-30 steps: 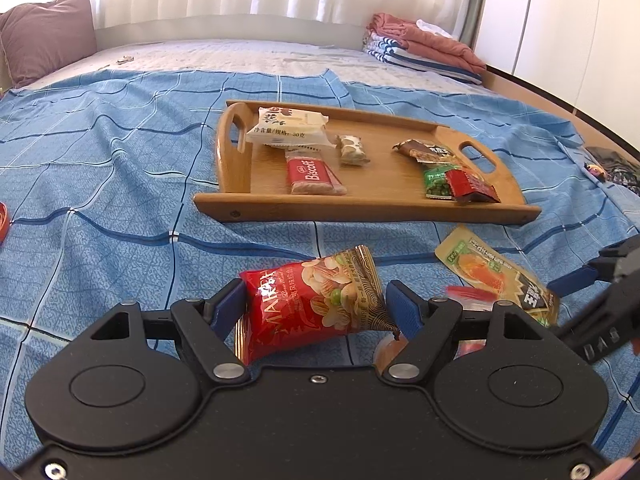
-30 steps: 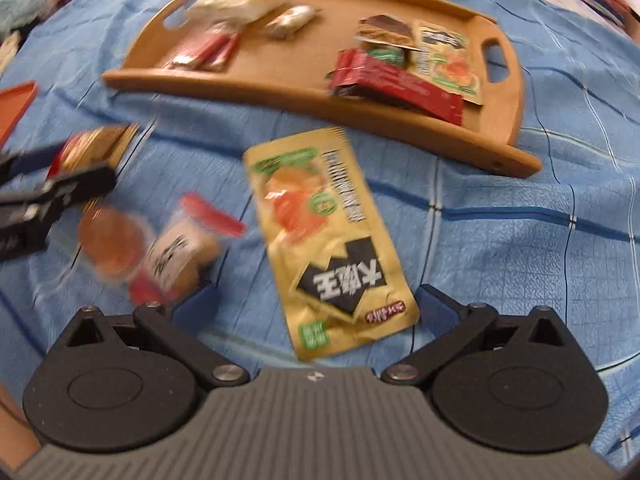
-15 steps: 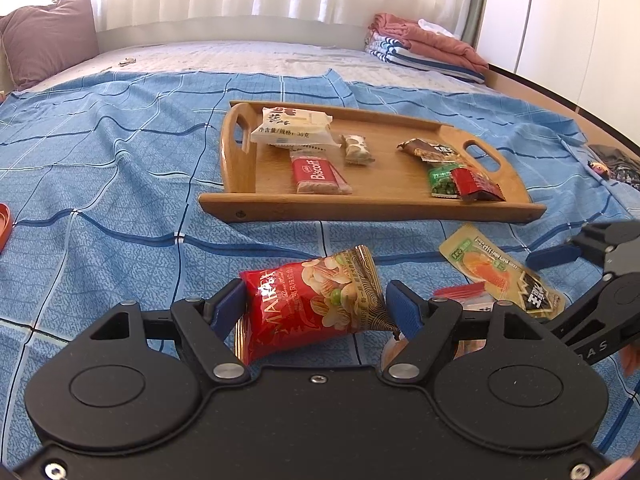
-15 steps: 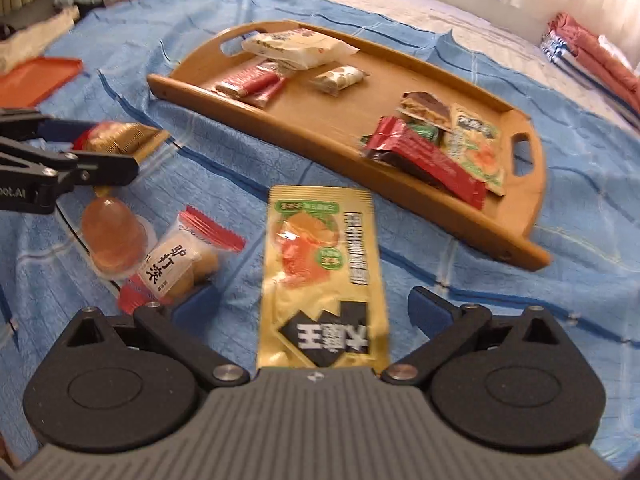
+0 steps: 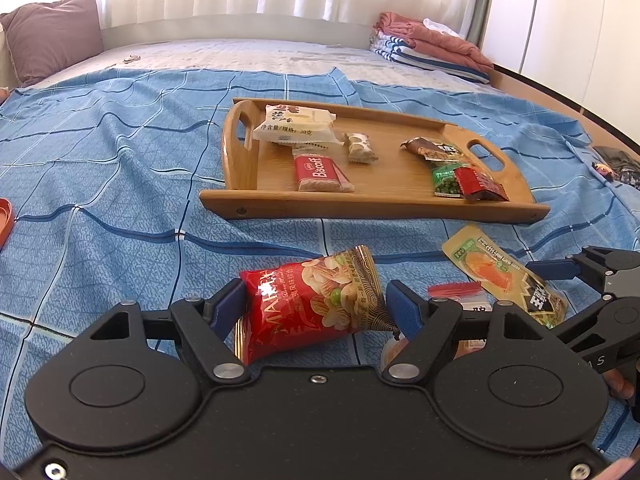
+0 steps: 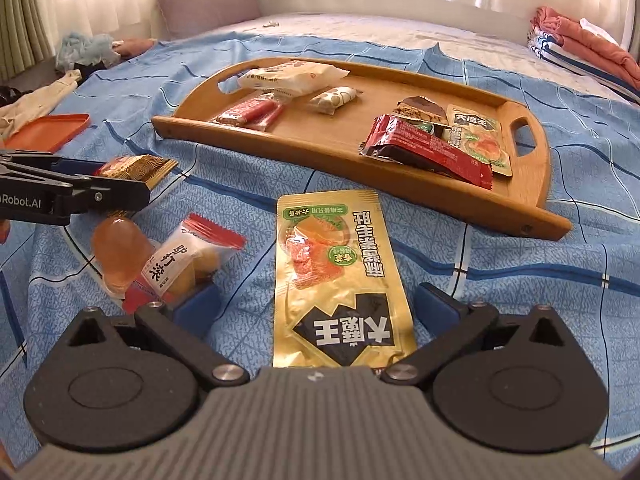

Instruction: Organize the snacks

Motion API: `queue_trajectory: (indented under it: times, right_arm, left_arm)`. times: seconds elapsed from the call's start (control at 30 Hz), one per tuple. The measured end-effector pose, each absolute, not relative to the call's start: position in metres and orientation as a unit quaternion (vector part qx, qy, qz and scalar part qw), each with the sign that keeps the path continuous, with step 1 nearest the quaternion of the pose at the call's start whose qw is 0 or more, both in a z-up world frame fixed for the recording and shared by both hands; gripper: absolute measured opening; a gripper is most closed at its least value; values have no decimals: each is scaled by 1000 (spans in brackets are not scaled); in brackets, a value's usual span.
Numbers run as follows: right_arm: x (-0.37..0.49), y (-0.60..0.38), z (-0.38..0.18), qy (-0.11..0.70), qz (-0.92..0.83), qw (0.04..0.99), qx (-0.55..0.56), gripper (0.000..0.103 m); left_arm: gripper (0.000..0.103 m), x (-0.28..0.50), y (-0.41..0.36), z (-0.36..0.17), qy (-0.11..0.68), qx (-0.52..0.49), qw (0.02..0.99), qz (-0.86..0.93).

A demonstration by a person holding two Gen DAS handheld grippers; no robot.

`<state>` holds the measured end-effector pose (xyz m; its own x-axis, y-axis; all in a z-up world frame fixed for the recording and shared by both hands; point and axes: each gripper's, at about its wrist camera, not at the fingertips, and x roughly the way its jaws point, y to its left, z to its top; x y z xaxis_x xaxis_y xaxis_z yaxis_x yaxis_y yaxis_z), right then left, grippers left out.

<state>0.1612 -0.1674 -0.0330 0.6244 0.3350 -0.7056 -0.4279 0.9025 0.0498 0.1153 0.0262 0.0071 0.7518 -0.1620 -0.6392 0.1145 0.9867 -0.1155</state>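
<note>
A wooden tray [image 5: 384, 196] [image 6: 320, 148] holding several snack packets sits on the blue bedspread. My left gripper [image 5: 316, 308] has its jaws on both sides of a red nut bag [image 5: 312, 304], which is tilted and lifted off the bedspread. My right gripper [image 6: 316, 304] is open, its fingers on either side of a yellow packet [image 6: 336, 280] that lies flat on the bedspread; that packet also shows in the left wrist view [image 5: 500, 272]. A clear bun packet [image 6: 188, 264] and an orange jelly cup [image 6: 116, 252] lie left of it.
An orange lid [image 6: 48, 132] lies on the bedspread at the left. Folded blankets [image 5: 432, 48] are stacked at the far right and a mauve pillow [image 5: 52, 36] at the far left. Loose clothes [image 6: 80, 52] lie at the bed's left edge.
The right gripper has tilted up and lined up with the yellow packet lengthwise between its fingers. The left gripper has barely moved, still holding the red bag.
</note>
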Motion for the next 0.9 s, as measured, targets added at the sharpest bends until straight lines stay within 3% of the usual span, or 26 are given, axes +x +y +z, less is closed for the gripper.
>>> queue_trajectory:
  times: [0.5,0.63,0.9]
  right_arm:
    - [157,-164,-34,369,196,907,-60,103]
    - [153,-161,-31,366,191,909,-61,97]
    - [139,-155,-22,340,171,922,-76,72]
  left_arm:
    - [75,111,26,6,343,-37,936,-72]
    - [75,111,27,7,344,-38,935,-73]
    - [75,105,32,16,322,-49,943,-68]
